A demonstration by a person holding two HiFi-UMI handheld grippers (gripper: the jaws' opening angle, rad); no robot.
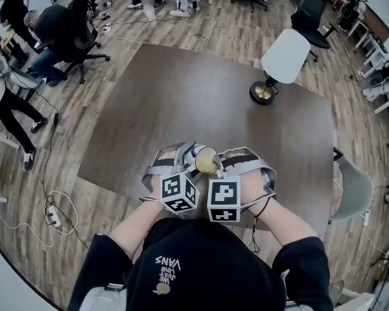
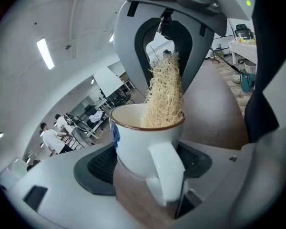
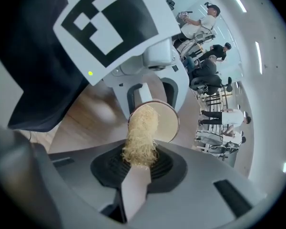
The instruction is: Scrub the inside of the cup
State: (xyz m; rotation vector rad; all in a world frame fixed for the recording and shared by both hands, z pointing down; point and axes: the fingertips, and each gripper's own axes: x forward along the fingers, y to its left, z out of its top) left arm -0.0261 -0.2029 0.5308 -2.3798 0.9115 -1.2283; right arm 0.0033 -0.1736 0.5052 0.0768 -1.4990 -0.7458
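My left tool [image 2: 144, 165] is clamped on the white cup [image 2: 142, 142], which sits low centre in the head view, over the near edge of the worktop [image 1: 181, 96]. The straw bristles of a brush [image 3: 140, 137] are in the cup, and my right tool [image 3: 138, 168] grips its handle. A lamp [image 1: 282, 60] stands on the worktop at upper right, well apart. There is a chair [image 1: 353, 186] at right and people [image 1: 52, 31] at upper left.

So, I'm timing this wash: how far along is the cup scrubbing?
Done: the left gripper grips the cup, the right gripper the brush. In hand: its bristles sit inside the cup. Left: finishing the scrub and withdrawing the brush; cleanliness can't be judged.
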